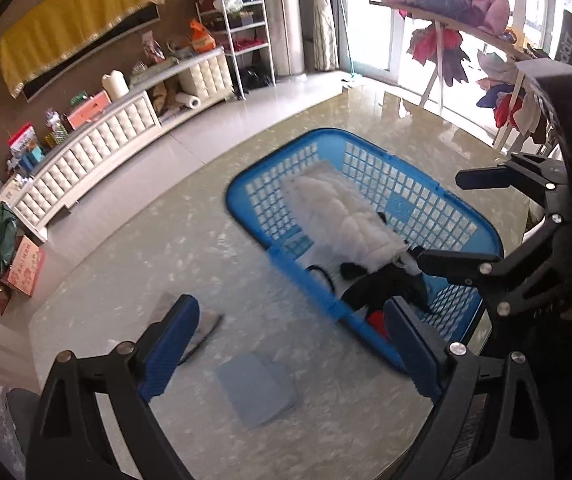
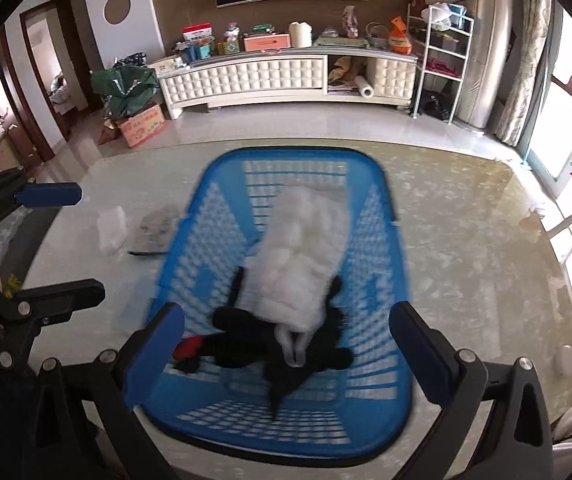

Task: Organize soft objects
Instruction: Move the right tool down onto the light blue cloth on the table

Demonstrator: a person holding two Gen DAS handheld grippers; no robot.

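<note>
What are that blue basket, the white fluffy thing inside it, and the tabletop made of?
The blue basket looks like moulded plastic: glossy rim, walls pierced in a regular grid. The white fluffy thing seems a plush or fleece textile, with a matte, fuzzy, ribbed surface that sags softly. The tabletop appears to be polished marble-patterned stone or glass; it mirrors the window light, but which one is unclear.

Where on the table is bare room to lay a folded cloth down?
The table is bare to the right of the basket, toward the window, and along its far edge. Left of the basket is crowded: a grey cloth and a white pad lie there. The basket holds a white garment over black clothes.
</note>
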